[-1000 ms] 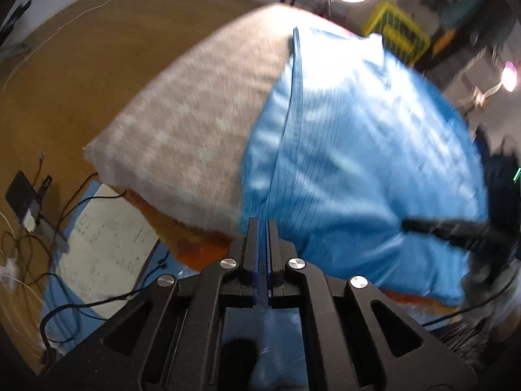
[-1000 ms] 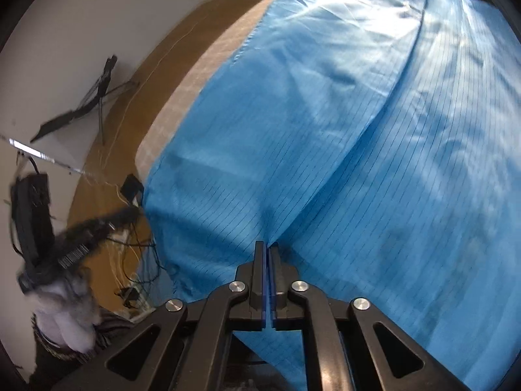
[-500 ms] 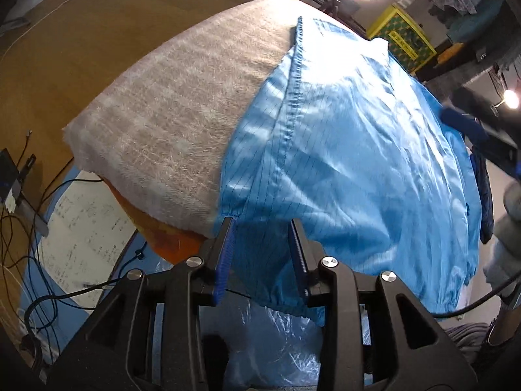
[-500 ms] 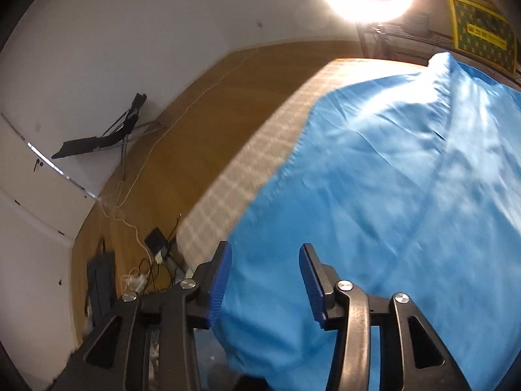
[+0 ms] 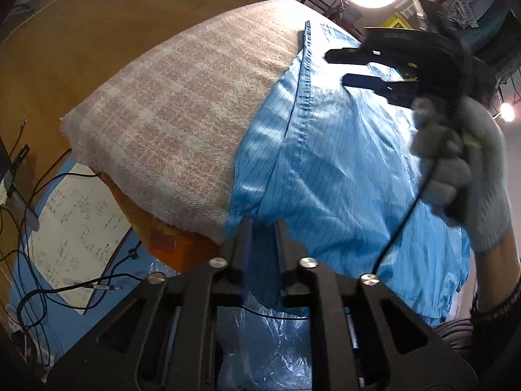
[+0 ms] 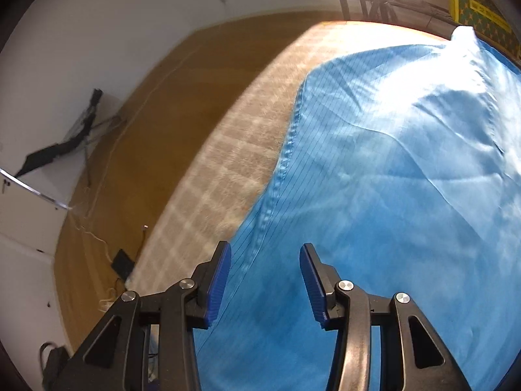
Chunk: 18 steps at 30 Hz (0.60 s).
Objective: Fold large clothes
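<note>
Left wrist only: gloved hand (image 5: 462,176), right claw (image 5: 368,68) over garment (image 5: 342,169).

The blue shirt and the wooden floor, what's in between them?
The fuzzy beige blanket lies between the blue shirt and the wooden floor, best seen in the right wrist view. The shirt rests on it.

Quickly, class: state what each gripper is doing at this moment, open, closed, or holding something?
Left gripper: fingers slightly apart, with the hanging edge of the blue garment between them; grip cannot be told.
Right gripper: open, holding nothing, above the garment.
</note>
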Motion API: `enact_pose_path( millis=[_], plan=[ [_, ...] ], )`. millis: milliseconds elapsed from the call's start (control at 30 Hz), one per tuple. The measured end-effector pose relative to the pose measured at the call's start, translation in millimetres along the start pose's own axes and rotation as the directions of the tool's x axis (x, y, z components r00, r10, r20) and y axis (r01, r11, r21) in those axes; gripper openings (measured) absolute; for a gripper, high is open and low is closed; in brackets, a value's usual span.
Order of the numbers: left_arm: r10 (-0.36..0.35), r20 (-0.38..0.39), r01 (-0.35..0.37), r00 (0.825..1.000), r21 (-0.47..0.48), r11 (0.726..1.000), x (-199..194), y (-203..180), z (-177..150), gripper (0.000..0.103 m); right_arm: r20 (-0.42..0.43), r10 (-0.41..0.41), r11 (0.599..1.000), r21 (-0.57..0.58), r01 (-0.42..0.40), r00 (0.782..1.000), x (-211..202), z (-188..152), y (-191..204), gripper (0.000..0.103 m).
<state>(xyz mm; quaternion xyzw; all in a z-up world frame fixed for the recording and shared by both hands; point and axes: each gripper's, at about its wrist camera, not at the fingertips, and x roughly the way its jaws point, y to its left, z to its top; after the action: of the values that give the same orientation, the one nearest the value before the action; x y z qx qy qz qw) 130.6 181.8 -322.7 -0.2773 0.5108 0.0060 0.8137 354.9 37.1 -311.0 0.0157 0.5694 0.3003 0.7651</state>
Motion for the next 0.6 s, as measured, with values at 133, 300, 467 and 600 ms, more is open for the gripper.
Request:
enact_pose_path(
  millis=[133,300,467,600],
  plan=[
    [-0.022,-0.008,0.022,1.0,0.0,1.0,-0.8,0.6,0.4,0.007,-0.016,-0.053,0.999,-0.011,0.053,0.998,28.3,12.5,5.6,0.047],
    [-0.018,-0.001,0.018,1.0,0.031,0.999,-3.4,-3.6,-0.3,0.005,-0.027,-0.18,0.981,-0.082,0.177,0.983,53.6,17.9,23.6,0.027],
    [-0.023,0.001,0.022,1.0,0.028,0.999,-4.6,-1.2,-0.6,0.002,-0.027,-0.184,0.98,-0.078,0.181,0.983,57.0,18.6,24.9,0.003],
    [-0.028,0.03,0.028,0.999,-0.002,1.0,-14.2,6.6,1.7,0.001,-0.015,-0.132,0.991,-0.024,0.132,0.991,57.5,22.2,14.1,0.0]
  ],
)
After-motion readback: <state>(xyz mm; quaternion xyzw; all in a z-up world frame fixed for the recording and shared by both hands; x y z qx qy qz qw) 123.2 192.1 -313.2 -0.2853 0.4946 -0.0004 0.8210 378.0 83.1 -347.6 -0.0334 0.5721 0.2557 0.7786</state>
